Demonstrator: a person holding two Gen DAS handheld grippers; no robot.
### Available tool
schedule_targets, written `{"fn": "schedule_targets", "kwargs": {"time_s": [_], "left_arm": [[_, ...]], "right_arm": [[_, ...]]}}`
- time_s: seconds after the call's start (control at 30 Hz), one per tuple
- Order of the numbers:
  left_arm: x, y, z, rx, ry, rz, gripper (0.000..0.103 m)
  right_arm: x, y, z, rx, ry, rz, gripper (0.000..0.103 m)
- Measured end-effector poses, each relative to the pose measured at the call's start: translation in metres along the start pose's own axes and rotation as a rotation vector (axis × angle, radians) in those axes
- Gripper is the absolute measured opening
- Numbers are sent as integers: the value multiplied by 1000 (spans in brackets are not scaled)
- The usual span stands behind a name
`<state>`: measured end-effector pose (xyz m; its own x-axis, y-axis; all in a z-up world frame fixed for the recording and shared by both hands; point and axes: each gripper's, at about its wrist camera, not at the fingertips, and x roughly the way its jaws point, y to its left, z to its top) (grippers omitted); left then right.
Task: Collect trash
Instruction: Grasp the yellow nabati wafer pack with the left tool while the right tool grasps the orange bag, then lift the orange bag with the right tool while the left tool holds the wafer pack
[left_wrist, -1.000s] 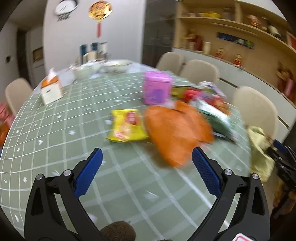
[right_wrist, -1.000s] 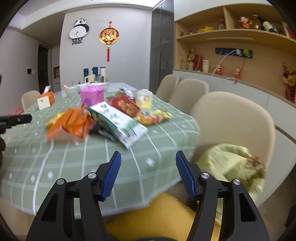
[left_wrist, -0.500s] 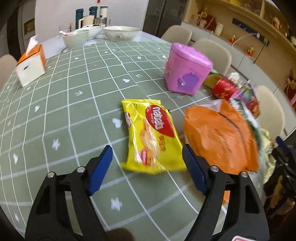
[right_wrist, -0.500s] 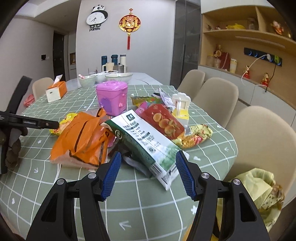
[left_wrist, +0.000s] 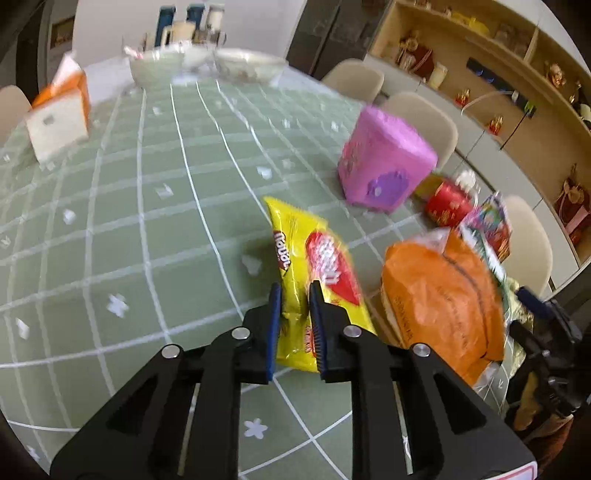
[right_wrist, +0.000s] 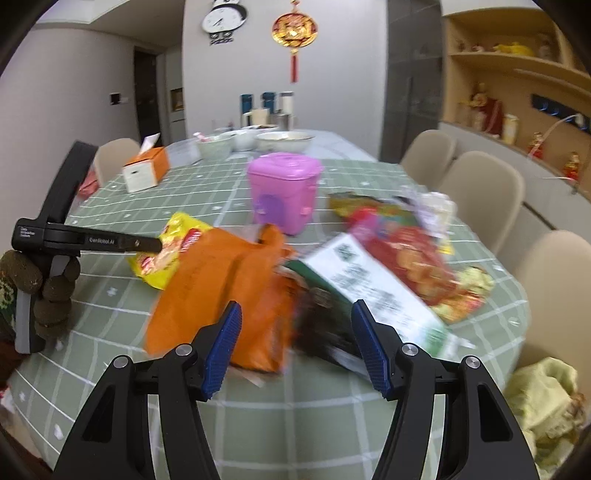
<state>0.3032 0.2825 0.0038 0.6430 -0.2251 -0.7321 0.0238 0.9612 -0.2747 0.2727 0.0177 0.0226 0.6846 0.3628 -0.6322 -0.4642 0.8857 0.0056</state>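
A yellow snack packet (left_wrist: 325, 258) lies on the green checked tablecloth (left_wrist: 147, 229). My left gripper (left_wrist: 294, 295) is closing its jaws, and its blue pads pinch the packet's near end. From the right wrist view the same packet (right_wrist: 173, 243) shows at the tip of the left gripper (right_wrist: 153, 243). An orange plastic bag (right_wrist: 221, 280) and a green-and-white packet (right_wrist: 369, 280) lie just ahead of my right gripper (right_wrist: 296, 306), which is open with nothing between its pads. A red snack packet (right_wrist: 410, 258) lies behind them.
A pink lidded bin (right_wrist: 282, 192) stands mid-table, with a tissue box (right_wrist: 144, 170) and bowls (right_wrist: 284, 140) farther back. Beige chairs (right_wrist: 480, 192) line the right side. A yellow-green bag (right_wrist: 543, 398) hangs below the table edge at right.
The left gripper moved in over the yellow packet and its jaws went from wide open to pinching it. The right gripper swung left toward the orange bag and stayed open.
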Motion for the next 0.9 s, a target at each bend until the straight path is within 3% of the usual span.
{"fn": "schedule_targets", "kwargs": {"time_s": [0.1, 0.2, 0.43, 0.63, 0.7, 0.73, 0.77, 0.9], "left_arm": [[-19, -2, 3, 29, -77, 34, 15], [-28, 0, 6, 29, -106, 33, 15], [-22, 12, 7, -21, -68, 30, 15], [-17, 15, 3, -37, -44, 39, 24], [-15, 15, 3, -36, -41, 39, 28], [-15, 16, 2, -37, -40, 38, 29], [-15, 16, 2, -39, -39, 36, 32], [-14, 19, 2, -52, -45, 38, 40]], "right_arm": [[21, 18, 12, -38, 47, 25, 58], [40, 34, 19, -84, 100, 51, 58], [62, 45, 15, -85, 157, 77, 58], [71, 39, 12, -61, 194, 95, 58], [72, 42, 11, -90, 194, 82, 51], [71, 43, 11, -90, 195, 106, 35], [70, 42, 11, -77, 198, 138, 27], [48, 36, 24, -50, 131, 196, 15]]}}
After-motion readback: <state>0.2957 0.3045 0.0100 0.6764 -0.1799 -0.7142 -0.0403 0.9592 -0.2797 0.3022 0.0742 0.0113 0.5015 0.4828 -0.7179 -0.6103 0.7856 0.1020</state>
